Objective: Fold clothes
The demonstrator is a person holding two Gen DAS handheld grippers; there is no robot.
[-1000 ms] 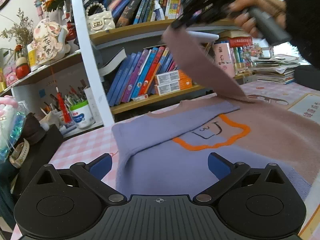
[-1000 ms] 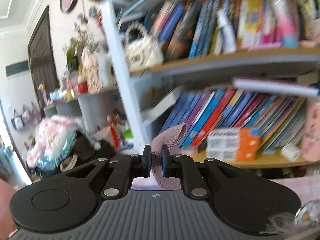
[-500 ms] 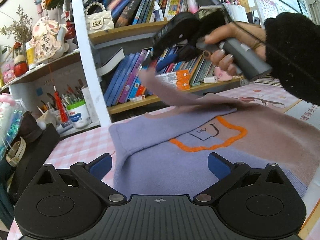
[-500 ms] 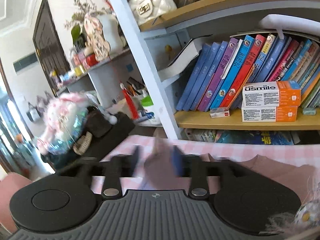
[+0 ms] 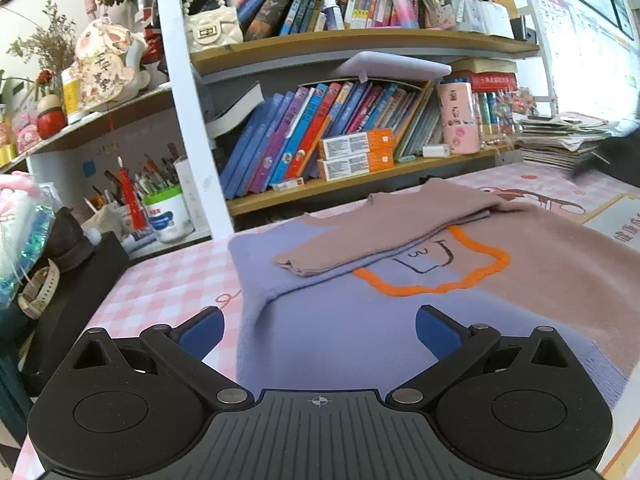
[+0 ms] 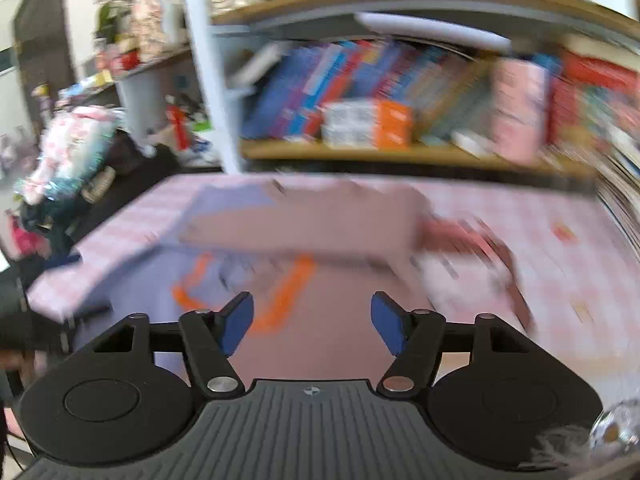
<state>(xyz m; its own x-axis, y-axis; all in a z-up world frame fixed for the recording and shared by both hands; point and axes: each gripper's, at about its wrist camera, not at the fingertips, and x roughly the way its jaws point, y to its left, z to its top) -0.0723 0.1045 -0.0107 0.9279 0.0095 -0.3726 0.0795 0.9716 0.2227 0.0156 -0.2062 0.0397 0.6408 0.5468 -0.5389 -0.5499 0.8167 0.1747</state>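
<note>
A purple and mauve sweater [image 5: 360, 320] with an orange outline lies flat on the pink checked table [image 5: 168, 284]. Its mauve sleeve [image 5: 384, 228] rests folded across the chest, on top of the purple sleeve. My left gripper [image 5: 320, 332] hovers open over the sweater's near purple part, with nothing between its fingers. The right wrist view is blurred by motion. In it my right gripper [image 6: 312, 324] hangs over the sweater [image 6: 320, 344], short of the folded sleeve [image 6: 304, 220]; its jaws are opening and nothing is between them.
A bookshelf [image 5: 360, 52] full of books stands right behind the table. A white pen cup [image 5: 164, 216] and a black box [image 5: 80, 280] sit at the left. A stack of papers [image 5: 560, 140] lies at the far right.
The right gripper let go of the mauve sleeve, which now lies flat across the sweater. That gripper and its hand have left the left wrist view. The left gripper has not moved.
</note>
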